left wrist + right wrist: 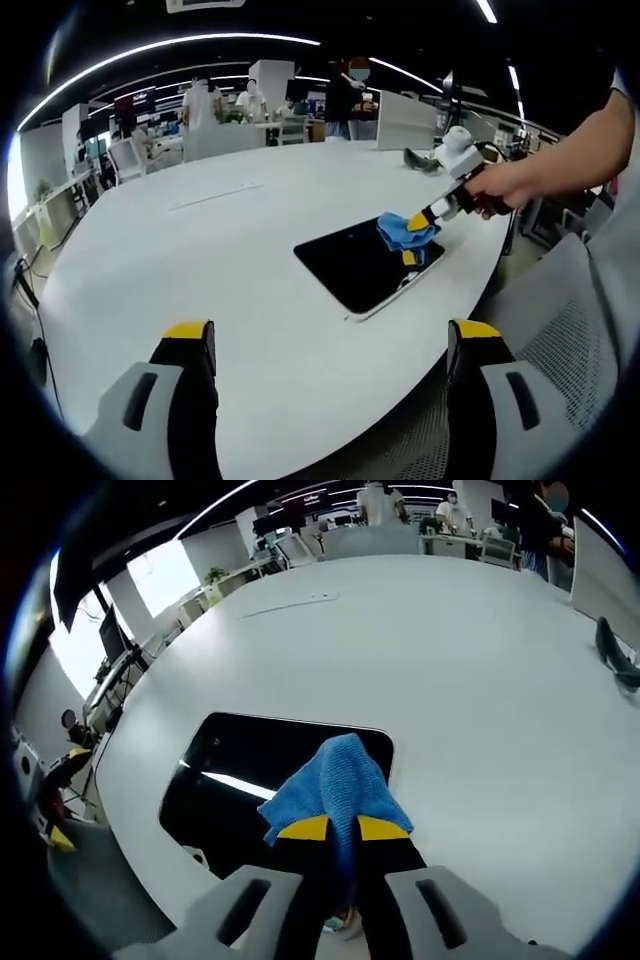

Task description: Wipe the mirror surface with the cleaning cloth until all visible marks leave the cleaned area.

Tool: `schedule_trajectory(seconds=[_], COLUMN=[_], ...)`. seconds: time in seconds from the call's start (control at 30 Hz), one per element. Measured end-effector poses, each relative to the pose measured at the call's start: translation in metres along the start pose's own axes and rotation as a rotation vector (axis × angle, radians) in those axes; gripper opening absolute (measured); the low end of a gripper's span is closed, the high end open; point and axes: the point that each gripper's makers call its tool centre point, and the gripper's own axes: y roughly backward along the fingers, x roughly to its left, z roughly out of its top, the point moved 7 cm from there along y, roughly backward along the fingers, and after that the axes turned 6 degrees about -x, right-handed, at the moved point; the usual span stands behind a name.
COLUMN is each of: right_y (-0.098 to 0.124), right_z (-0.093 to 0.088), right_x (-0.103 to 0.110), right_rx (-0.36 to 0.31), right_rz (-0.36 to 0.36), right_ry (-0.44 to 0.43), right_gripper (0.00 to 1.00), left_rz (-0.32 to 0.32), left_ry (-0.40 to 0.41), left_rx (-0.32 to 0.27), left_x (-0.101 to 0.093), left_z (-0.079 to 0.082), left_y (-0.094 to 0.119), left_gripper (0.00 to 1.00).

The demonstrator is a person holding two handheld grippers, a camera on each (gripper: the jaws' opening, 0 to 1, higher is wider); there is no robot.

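R gripper (342, 828): jaws closed tight on the blue cloth (335, 785), which bunches up betw the yellow tips and fans out past them. Cloth sits on the mirror (245, 780), at its edge nearest the R jaws. Mirror is a dark rounded rectangle lying flat on the white surface (450, 670), w/ a bright light streak reflected in it. L gripper (335, 345): jaws wide apart, nothing held, hovering over the surface, mirror ahead and well apart from the tips. Person's hand (500, 185) grips the R gripper. Dark object (615, 660) further back on surface.
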Motion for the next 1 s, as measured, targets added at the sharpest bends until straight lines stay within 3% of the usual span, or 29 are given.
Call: schedule_trajectory(seconds=[0.33,1.0], right_y=[0.0032,0.0076], right_z=[0.0002,-0.0085], right_x=[-0.0104,-0.0050], right_rx=[0.010,-0.014], right_rz=[-0.043,-0.053], right_ry=[-0.029,-0.063], right_gripper=[0.03,0.03], left_rz=[0.006,0.011], left_ry=[-0.003,-0.003], left_rx=[-0.001,0.001], left_x=[0.0011,0.0019], left_z=[0.0001,-0.0004], left_y=[-0.0008,-0.0007], left_gripper=[0.95,0.95])
